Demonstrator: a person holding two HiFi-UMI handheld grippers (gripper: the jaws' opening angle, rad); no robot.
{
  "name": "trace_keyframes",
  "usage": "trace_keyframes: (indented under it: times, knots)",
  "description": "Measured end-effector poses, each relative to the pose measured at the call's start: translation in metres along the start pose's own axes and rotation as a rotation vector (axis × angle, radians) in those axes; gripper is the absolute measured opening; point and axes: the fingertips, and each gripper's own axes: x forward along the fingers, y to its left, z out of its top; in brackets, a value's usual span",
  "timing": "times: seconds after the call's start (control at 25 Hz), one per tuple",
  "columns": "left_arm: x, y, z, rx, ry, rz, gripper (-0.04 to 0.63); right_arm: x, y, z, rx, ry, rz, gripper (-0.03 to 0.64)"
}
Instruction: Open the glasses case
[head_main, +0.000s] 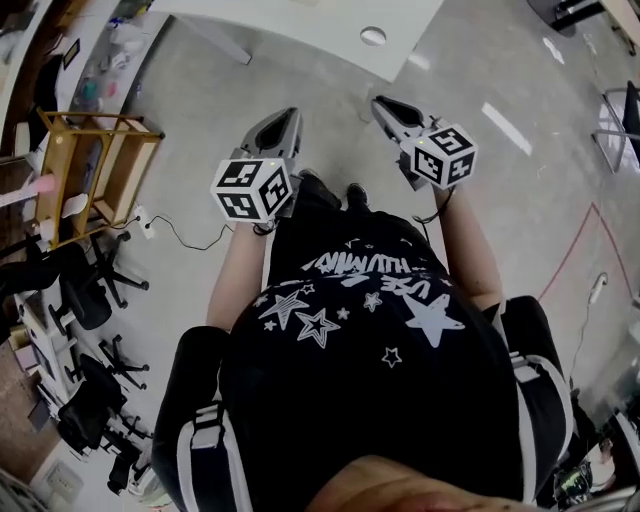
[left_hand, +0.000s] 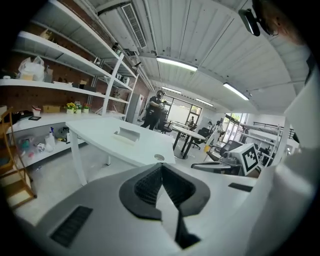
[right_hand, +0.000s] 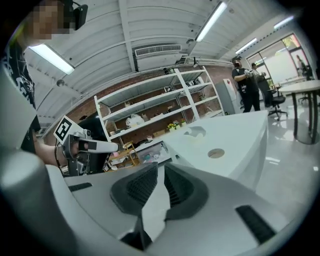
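Note:
I see no glasses case that I can make out with certainty. A small pale object (left_hand: 126, 134) lies on the white table (left_hand: 95, 131); it also shows in the right gripper view as a pale object (right_hand: 196, 132). Both grippers hang over the bare floor in front of the person's body, short of the table (head_main: 300, 30). My left gripper (head_main: 285, 118) is shut with nothing in it, its pads (left_hand: 150, 186) meeting at the tip. My right gripper (head_main: 388, 105) holds nothing, and its pads (right_hand: 142, 186) stand a narrow slit apart.
The table has a round hole (head_main: 373, 36) near its edge. A wooden rack (head_main: 95, 170) and office chairs (head_main: 85, 290) stand at the left, and a cable (head_main: 190, 240) runs across the floor. Wall shelves (left_hand: 60, 85) and standing people (left_hand: 154, 110) are behind the table.

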Motion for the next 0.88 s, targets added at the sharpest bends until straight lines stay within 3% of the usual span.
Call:
trace_keyframes:
  times: [0.36,0.6,0.88]
  knots:
    - [-0.056,0.003,-0.005,-0.031,-0.043,-0.014,0.012,0.007,0.053,0.01,-0.037,-0.019,-0.005,0.008]
    - [-0.111,0.005,-0.016,-0.043,-0.062,-0.043,0.012,0.006,0.119,-0.005,-0.073,-0.01,-0.008,0.006]
    - [-0.167,0.01,-0.026,-0.026,-0.075,-0.096,0.012,-0.01,0.178,-0.021,-0.136,-0.005,-0.076,0.006]
